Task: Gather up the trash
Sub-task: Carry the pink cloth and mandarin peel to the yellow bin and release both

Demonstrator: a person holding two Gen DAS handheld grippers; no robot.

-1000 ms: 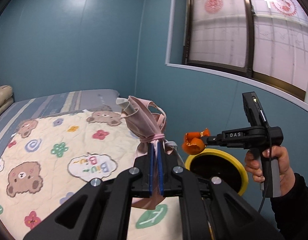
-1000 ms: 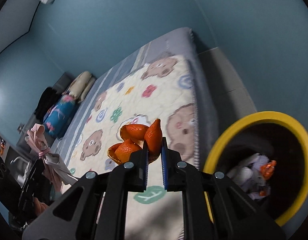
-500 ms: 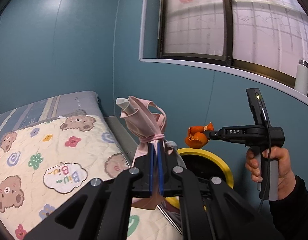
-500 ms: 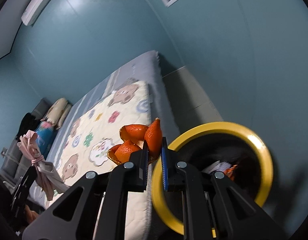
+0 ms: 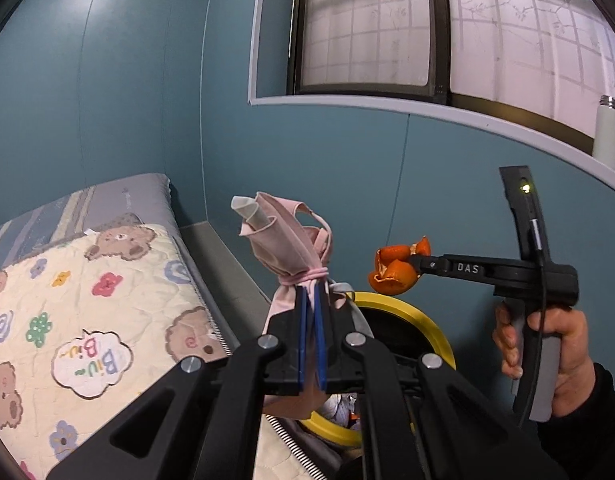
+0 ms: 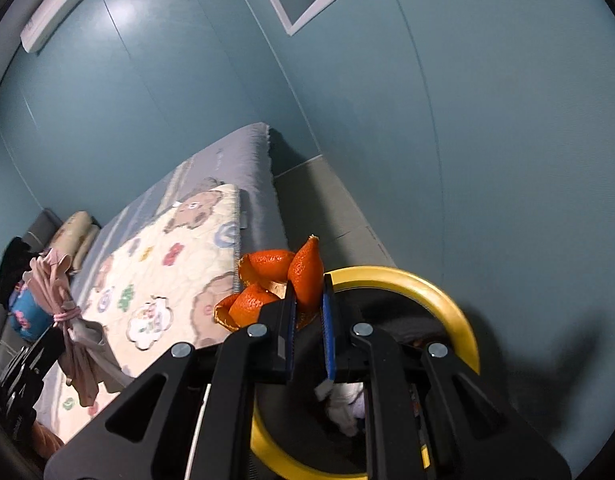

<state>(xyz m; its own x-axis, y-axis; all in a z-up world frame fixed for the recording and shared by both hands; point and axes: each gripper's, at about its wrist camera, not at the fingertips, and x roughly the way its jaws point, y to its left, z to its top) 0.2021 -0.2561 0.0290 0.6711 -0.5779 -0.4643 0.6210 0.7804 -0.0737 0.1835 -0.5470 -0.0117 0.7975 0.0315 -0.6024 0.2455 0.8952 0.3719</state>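
Right gripper (image 6: 309,312) is clamped on the orange peel (image 6: 275,284); in the right wrist view the peel sits mid-frame, right at the near left arc of the yellow bin rim (image 6: 447,300), roughly at the bed edge, not yet over the opening. In the left wrist view the same peel (image 5: 395,270) hangs above the bin rim (image 5: 407,312), centre-right of frame.

Left gripper (image 5: 311,304) is pinched tight on the pink bag (image 5: 287,248), gripping just under its knot. The bag stands up mid-frame, between the quilt (image 5: 87,300) on the left and the bin on the right.

My read: step in hand is dropping the peel. I want to carry the right gripper further over the dark opening so the whole peel clears the rim, then part the jaws. The peel is curled and light, so a lobe could catch on a pad; a small shake may be needed.

Bin already has tissue (image 6: 343,404) inside, lower centre. I'd keep the left gripper clear of the opening until the peel drops, then bring the bag over. Risk: peel lands on the quilt or in the floor gap.
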